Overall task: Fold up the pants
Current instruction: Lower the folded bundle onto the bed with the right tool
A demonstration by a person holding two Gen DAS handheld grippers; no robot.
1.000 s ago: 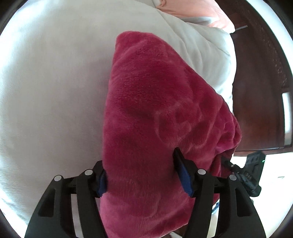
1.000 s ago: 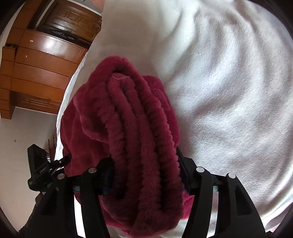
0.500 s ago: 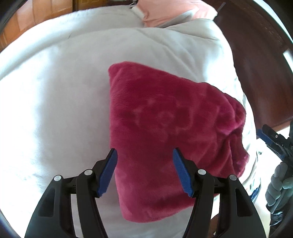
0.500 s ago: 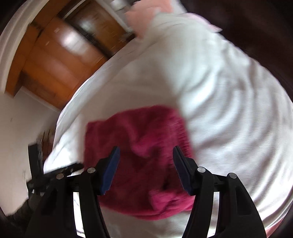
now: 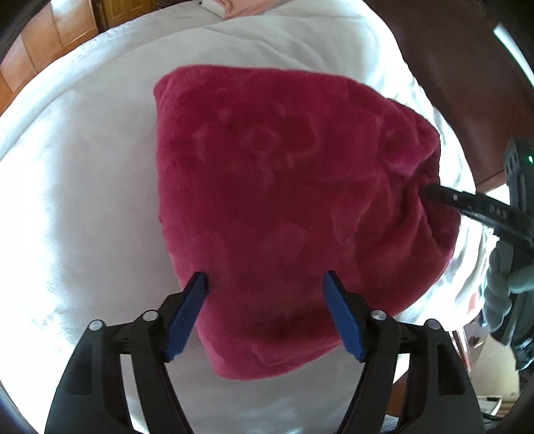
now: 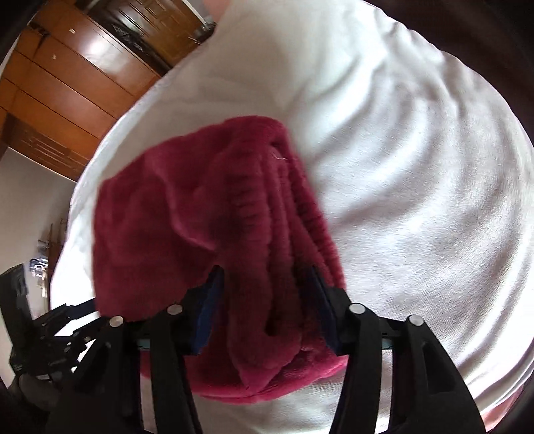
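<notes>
Folded dark red fleece pants [image 5: 283,200] lie on the white bedding [image 5: 83,200]. My left gripper [image 5: 263,277] hovers over their near edge. Its jaws are opening and its blue pads [image 5: 187,317] do not press on the cloth. In the right wrist view the ribbed waistband layers [image 6: 287,217] run down between the jaws of my right gripper [image 6: 263,270]. Those jaws are closing and the thick folds fill the gap between the pads. From the left wrist view, one of the right gripper's fingers [image 5: 467,203] digs into the right edge of the pants.
A wooden wardrobe [image 6: 66,83] stands beyond the bed on the left. Dark wooden furniture [image 5: 450,66] borders the bed on the right. Pink cloth [image 5: 240,5] lies at the far end. A gloved hand [image 5: 500,277] holds the right gripper by the bed's edge.
Both grippers let go of the pants and lifted away. The left one drew back and widened. The right one has come back down onto the waistband end and is narrowing on it.
</notes>
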